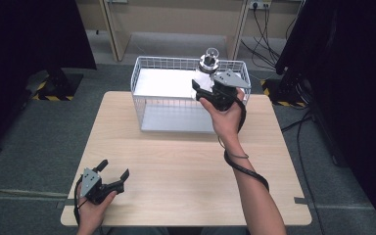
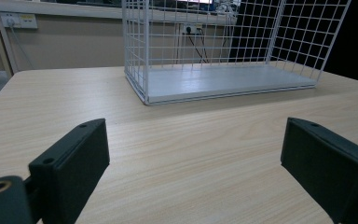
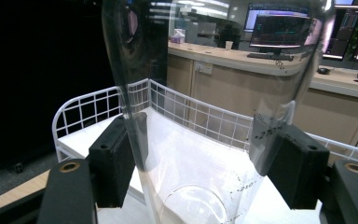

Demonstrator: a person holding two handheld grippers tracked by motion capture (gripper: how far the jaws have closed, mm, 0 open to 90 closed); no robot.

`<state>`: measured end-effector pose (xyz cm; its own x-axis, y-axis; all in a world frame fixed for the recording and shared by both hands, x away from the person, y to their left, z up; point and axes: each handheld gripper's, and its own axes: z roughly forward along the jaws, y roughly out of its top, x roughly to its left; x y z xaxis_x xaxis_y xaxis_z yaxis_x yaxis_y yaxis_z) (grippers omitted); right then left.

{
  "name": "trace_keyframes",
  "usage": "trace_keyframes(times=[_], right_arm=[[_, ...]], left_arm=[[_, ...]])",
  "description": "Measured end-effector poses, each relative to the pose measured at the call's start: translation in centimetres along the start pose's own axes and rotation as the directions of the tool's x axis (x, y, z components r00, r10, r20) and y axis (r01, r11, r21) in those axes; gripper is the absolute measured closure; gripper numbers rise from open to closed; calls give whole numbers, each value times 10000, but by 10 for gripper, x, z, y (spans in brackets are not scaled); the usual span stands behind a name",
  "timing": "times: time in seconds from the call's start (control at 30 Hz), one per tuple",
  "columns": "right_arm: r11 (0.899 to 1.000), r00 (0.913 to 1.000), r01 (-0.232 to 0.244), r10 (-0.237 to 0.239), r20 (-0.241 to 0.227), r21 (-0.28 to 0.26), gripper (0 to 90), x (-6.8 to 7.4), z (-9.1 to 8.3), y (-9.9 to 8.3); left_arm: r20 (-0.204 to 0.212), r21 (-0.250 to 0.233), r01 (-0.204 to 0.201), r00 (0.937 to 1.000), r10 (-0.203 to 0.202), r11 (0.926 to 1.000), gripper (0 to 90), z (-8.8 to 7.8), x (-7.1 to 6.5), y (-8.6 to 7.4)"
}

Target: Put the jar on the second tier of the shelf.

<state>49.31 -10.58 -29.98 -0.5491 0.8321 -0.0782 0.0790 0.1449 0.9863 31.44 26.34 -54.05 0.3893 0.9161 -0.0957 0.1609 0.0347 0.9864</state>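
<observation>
My right gripper is clamped on a clear glass flask, held above the right end of the white wire basket that stands at the far side of the table. My left gripper rests at the near left corner of the table with its jaws spread wide and nothing between them. I judge the step in hand to be the carry: the flask is lifted and positioned over the basket, not yet set down. The next move calls for lowering the flask straight down inside the wire walls without striking the rim, keeping it upright, and releasing only once its base sits on the basket floor. The right gripper view shows what the high view cannot: both pads press on the transparent wall of the flask, printed graduation marks run along the glass, and the white floor of the basket lies directly beneath. The left gripper view shows the basket from table level, with nothing in it along the part in frame, and bare tabletop between the separated pads.
</observation>
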Motion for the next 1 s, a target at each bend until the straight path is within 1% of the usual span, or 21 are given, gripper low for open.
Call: trace_keyframes(times=[0.17,0.33,0.63,1.0], right_arm=[[10000,10000,0,0,66,18,321,-1,8,6],[9999,9998,-116,116,177,46,321,-5,17,11],[9995,9995,-212,206,258,226,320,-8,34,18],[9977,9990,-257,233,385,632,320,-7,58,21]], left_arm=[[-1,4,4,10000,-4,10000,72,0,0,0],[-1,6,5,10000,-5,10000,72,0,0,0],[13,7,-21,10000,21,10000,72,0,0,0],[50,-5,-42,10000,42,10000,72,0,1,0]])
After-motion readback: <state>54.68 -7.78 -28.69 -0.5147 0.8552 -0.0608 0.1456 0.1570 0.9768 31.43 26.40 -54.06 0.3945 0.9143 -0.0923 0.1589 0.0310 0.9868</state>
